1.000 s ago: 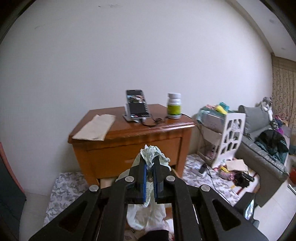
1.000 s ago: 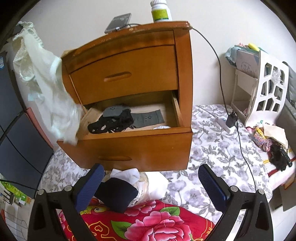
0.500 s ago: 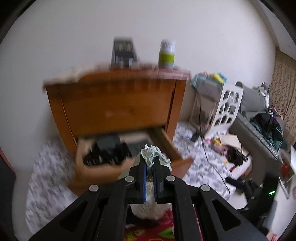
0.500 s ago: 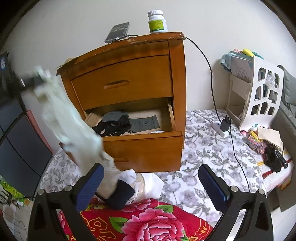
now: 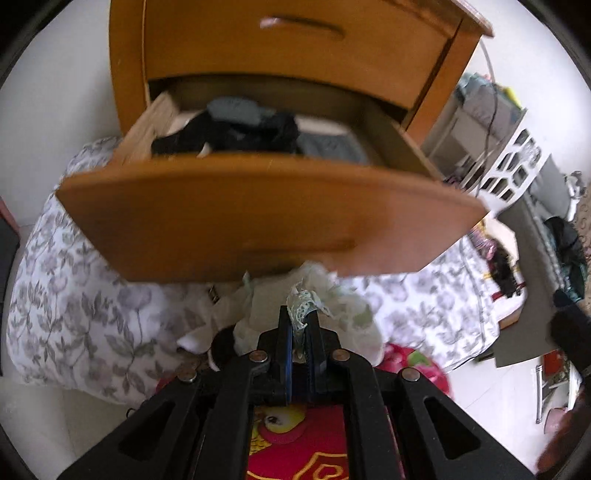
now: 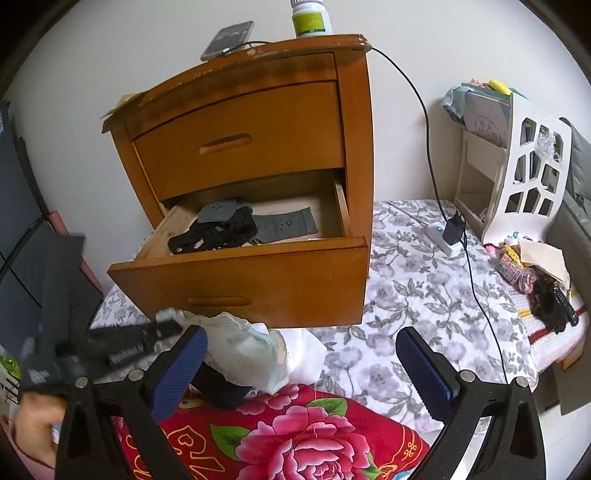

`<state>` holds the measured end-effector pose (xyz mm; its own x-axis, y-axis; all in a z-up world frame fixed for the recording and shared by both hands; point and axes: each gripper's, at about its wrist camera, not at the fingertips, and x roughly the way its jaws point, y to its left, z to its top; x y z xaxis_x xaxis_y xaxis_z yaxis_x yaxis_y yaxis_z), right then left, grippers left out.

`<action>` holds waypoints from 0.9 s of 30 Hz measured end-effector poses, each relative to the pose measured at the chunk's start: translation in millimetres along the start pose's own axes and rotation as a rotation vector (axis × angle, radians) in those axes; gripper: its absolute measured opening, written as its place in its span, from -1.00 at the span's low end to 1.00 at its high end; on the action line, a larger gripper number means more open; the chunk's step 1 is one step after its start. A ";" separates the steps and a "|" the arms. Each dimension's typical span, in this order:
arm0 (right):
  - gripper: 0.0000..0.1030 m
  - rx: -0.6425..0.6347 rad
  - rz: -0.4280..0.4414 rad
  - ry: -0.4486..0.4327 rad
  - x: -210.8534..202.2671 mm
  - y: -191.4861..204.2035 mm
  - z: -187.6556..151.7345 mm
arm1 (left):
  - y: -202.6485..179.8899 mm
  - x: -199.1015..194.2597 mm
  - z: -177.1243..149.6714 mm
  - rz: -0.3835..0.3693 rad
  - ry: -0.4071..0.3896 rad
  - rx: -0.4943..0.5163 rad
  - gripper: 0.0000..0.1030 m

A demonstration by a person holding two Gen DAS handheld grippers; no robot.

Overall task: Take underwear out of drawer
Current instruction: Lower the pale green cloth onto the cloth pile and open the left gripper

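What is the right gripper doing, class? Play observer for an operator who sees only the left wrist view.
Observer: The right gripper is open and empty, above the red floral cloth.
Operator: Has the pale underwear I hold touched down?
Observer: It seems so: the pale underwear lies over a dark garment in front of the drawer, with the left gripper shut on its edge.
Operator: What is on the nightstand?
Observer: A phone and a bottle stand on the nightstand.
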<state>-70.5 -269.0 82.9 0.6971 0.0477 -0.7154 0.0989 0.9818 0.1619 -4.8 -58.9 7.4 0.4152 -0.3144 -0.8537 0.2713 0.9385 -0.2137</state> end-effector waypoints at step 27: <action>1.00 -0.033 0.012 0.037 13.1 10.3 -4.0 | 21.9 52.1 -35.3 0.129 0.111 -0.008 -0.60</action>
<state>-63.2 -257.5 72.4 0.6711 0.0656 -0.7384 0.0669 0.9867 0.1484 -8.0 -49.7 -58.5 0.3474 -0.1743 -0.9214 0.2152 0.9712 -0.1025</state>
